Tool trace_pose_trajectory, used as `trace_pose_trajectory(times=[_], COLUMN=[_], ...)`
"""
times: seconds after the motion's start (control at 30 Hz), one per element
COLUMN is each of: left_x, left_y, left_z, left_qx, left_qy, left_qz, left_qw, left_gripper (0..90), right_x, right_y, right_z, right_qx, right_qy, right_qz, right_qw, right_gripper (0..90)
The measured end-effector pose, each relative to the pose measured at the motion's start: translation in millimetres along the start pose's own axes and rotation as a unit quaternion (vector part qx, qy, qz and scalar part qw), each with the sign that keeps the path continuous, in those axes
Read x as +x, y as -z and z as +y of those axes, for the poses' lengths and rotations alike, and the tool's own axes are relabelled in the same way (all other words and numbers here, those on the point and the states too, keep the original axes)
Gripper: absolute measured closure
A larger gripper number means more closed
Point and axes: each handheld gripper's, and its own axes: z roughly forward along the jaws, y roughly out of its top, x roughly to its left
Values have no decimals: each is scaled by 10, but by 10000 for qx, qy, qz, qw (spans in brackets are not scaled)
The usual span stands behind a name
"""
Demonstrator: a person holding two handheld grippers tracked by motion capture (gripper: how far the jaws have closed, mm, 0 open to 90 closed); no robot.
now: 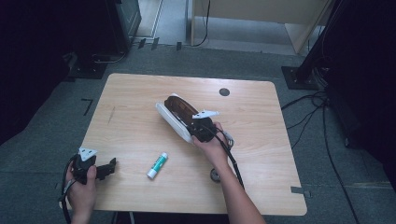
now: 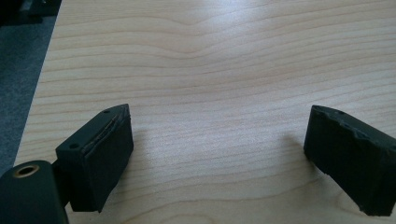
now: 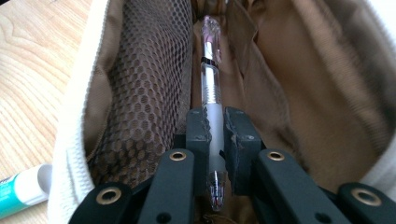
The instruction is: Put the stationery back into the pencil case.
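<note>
Pen (image 3: 211, 88), clenched in right fingers (image 3: 205, 130), inside pouch (image 3: 140, 84); glue stick (image 1: 157, 165) nearby; left fingers (image 2: 107, 158) released.

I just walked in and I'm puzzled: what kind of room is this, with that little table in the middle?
Probably a lab or recording studio, not a home. A lone wooden table stands on grey carpet, cables trail over the floor, and black stands surround it.

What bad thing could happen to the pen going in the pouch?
The right gripper pinches the pen near its tip, so it could twist or slip. Its far end could snag the mesh pocket inside the pouch. Nothing holds the pouch, since the left gripper is open over bare table, so it might slide.
</note>
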Motion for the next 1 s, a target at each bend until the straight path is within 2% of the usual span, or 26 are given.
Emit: trace_pose_trajectory(times=[0.2,0.43,0.6,0.8,0.9,1.0], left_x=[1,0,-1,0,0,0], left_y=[0,0,-1,-1,-1,-1], left_z=[0,0,-1,0,0,0], left_qx=[1,-1,-6,-5,-4,-5], left_qy=[-5,0,2,3,2,2], left_qz=[-1,1,2,1,1,1], left_qw=[10000,10000,10000,10000,10000,10000], left_gripper=[84,85,85,85,84,84], right_x=[-18,-33,-14,-15,-20,-34], right_y=[-57,-81,-126,-127,-123,-93], right_z=[-18,-27,-51,-45,-35,-30], right_qx=[341,414,679,730,744,635], right_qy=[-21,-73,-41,-73,-75,-76], right_qz=[-3,-13,-64,-107,-82,-130], right_qw=[9994,9991,9977,9972,9972,9979], right_gripper=[808,807,805,798,766,754])
